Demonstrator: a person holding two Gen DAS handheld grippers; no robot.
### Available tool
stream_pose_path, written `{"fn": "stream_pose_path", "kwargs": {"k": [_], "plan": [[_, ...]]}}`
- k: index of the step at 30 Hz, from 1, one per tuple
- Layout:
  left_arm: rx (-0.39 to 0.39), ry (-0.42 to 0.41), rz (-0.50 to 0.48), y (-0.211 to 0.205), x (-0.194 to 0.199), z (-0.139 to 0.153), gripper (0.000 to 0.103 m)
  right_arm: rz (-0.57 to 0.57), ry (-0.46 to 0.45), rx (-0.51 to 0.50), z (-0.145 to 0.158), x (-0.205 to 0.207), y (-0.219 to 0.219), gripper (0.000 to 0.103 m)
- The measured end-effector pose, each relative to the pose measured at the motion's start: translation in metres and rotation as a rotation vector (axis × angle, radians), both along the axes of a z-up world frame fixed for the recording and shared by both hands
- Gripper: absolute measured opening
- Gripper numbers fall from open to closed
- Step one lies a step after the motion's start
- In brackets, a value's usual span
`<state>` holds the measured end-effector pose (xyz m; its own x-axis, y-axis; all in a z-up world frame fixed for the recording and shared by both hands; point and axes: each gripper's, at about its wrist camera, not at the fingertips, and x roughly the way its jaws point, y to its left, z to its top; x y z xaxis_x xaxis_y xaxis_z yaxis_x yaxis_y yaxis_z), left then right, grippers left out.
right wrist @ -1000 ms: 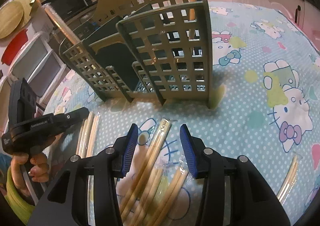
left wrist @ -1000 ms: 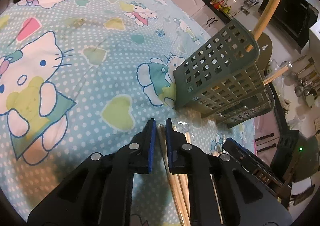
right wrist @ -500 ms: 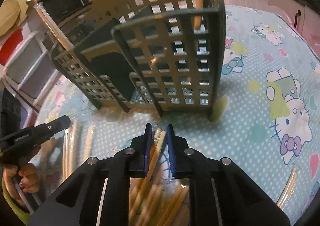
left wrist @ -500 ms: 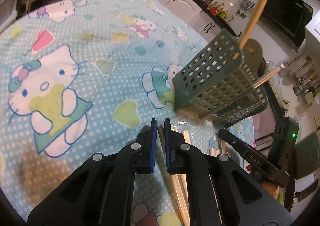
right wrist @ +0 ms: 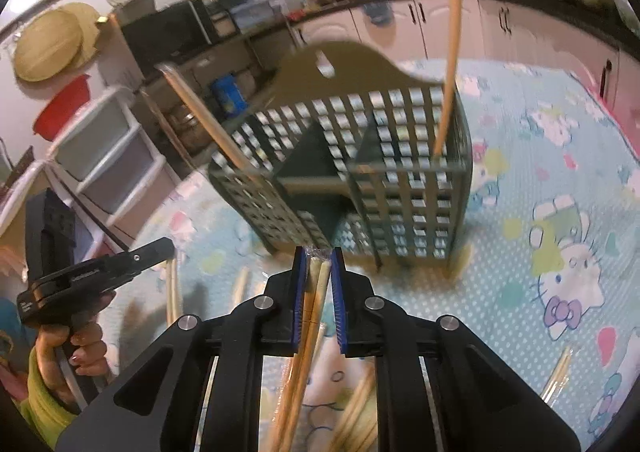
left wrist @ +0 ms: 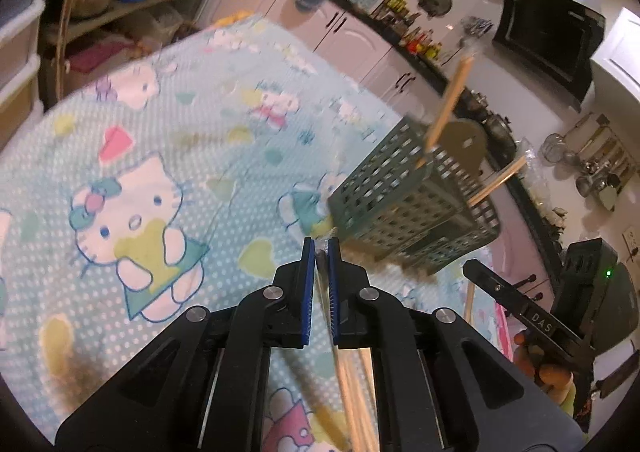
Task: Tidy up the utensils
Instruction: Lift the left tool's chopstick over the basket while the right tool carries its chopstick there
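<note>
We find the right gripper (right wrist: 318,252) closing, pinching a plastic-wrapped pair of wooden chopsticks (right wrist: 316,284); the left gripper (left wrist: 321,242) clamps a thinner wrapped pair (left wrist: 320,252). Beyond stands the grey-green lattice plastic utensil caddy (right wrist: 400,187) on the cartoon-cat tablecloth (left wrist: 168,139).

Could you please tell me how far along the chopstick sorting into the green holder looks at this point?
Early on. Done: two wrapped pairs stand in the green holder, one at the left, one at the right. In hand: the right gripper is closing on a wrapped pair; the left gripper is shut on another. Left: several wrapped pairs lie on the tablecloth, for example at the right edge.
</note>
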<state>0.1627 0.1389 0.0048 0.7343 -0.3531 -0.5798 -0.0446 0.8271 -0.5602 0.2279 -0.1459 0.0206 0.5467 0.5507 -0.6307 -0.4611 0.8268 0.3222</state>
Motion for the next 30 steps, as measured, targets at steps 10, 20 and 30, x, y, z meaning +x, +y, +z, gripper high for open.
{"fn": "stream_pose_path", "kwargs": {"k": [10,20,30], "plan": [[0.037,-0.149,-0.039,-0.017,-0.016,0.058,0.001,0.014,-0.141,0.072,0.051,-0.023,-0.015,0.011],[0.052,-0.245,-0.079,-0.038,-0.017,0.099,0.001,-0.02,-0.283,0.097,0.086,-0.042,-0.034,0.011],[0.073,-0.341,-0.113,-0.066,-0.001,0.143,0.001,-0.065,-0.368,0.135,0.114,-0.04,-0.051,0.011]]}}
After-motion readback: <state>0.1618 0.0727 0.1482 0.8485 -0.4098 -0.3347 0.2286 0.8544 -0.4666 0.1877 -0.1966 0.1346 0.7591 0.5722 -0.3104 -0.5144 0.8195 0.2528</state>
